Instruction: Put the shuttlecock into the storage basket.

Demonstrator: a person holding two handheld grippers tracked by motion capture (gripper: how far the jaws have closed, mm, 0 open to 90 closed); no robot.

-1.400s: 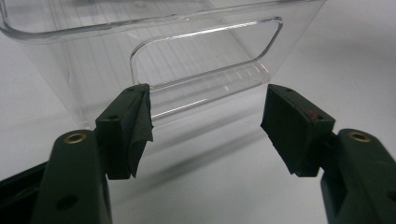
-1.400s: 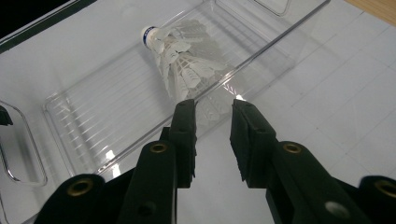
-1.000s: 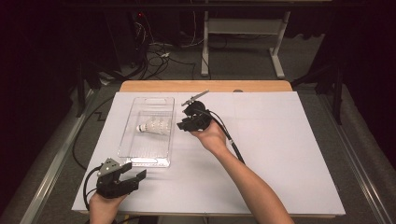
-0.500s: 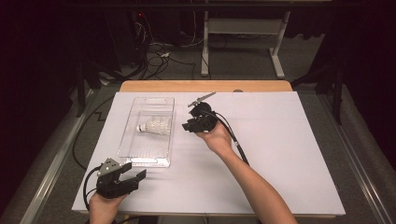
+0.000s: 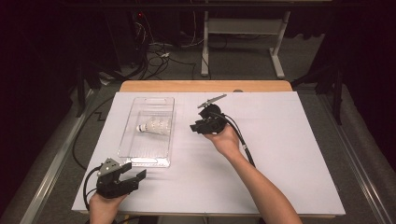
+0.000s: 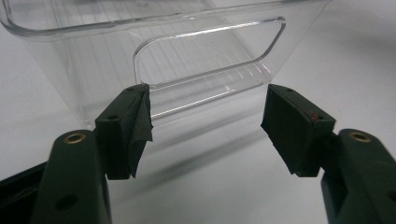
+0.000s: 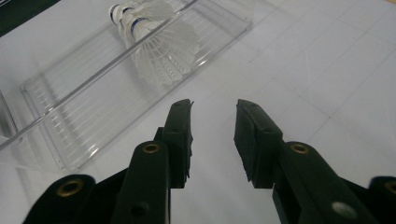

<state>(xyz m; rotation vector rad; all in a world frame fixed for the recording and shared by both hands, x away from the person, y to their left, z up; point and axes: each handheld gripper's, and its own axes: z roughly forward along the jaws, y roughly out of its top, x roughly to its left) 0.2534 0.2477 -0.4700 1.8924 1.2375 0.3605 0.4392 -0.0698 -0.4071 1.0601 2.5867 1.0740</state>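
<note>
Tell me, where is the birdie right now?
In the high view the shuttlecock lies inside the clear plastic bin on the table's left side, just left of the right hand-held gripper.

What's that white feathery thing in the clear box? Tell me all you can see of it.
It is a shuttlecock: a skirt of white feathers flaring from a small rounded white head with a dark band. It lies on its side on the ribbed floor of the clear tray, head toward the tray's left wall. Neither claw touches it.
</note>
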